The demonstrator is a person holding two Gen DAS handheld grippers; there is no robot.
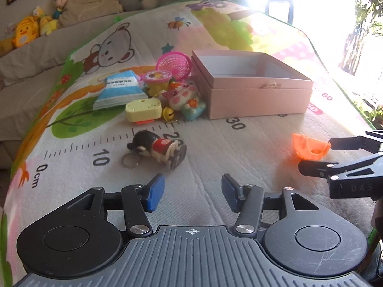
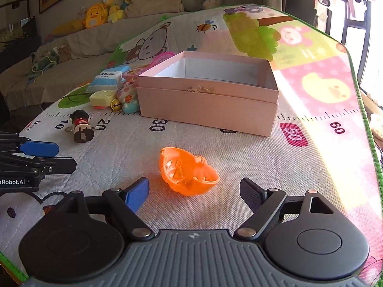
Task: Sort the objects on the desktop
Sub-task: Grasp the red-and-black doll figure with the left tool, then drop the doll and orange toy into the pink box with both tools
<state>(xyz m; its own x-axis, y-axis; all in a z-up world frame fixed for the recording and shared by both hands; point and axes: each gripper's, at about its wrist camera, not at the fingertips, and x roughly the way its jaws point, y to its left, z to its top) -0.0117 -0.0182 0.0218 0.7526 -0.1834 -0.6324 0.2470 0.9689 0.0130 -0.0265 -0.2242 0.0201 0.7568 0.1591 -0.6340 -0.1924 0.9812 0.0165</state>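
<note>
A black-haired doll keychain (image 1: 158, 149) lies on its side on the play mat, just beyond my left gripper (image 1: 192, 192), which is open with only mat between its blue pads. An orange plastic shell (image 2: 188, 171) rests on the mat right in front of my right gripper (image 2: 195, 191), open and untouched by the shell. An open pink box (image 1: 251, 83) stands behind. The doll (image 2: 80, 125) and the box (image 2: 208, 93) show in the right wrist view too. The shell (image 1: 308, 147) and the right gripper (image 1: 318, 155) appear at the right edge of the left wrist view.
A pile of small toys lies left of the box: a blue-white packet (image 1: 119, 91), a yellow block (image 1: 143, 110), a pink pig figure (image 1: 184, 98), a pink basket (image 1: 174, 64). A sofa with plush toys (image 1: 26, 31) stands behind the mat.
</note>
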